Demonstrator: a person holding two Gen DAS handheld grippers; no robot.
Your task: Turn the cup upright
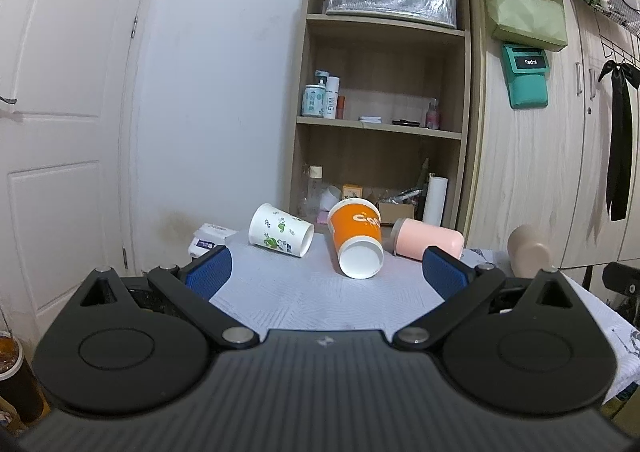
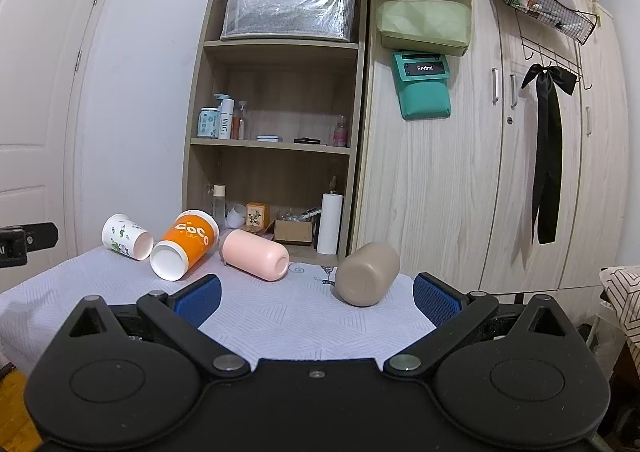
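Several cups lie on their sides on a table with a white cloth (image 1: 304,292). From left: a white floral paper cup (image 1: 280,230) (image 2: 127,237), an orange paper cup (image 1: 356,238) (image 2: 185,244), a pink cup (image 1: 426,239) (image 2: 256,255) and a beige cup (image 1: 528,250) (image 2: 367,274). My left gripper (image 1: 326,272) is open and empty, in front of the orange cup. My right gripper (image 2: 316,300) is open and empty, just in front of the beige cup and a little to its left.
A wooden shelf unit (image 2: 280,111) with bottles and boxes stands behind the table, next to a light wood wardrobe (image 2: 500,171). A white door (image 1: 48,131) is at the left. A white packet (image 1: 208,240) lies at the table's far left corner.
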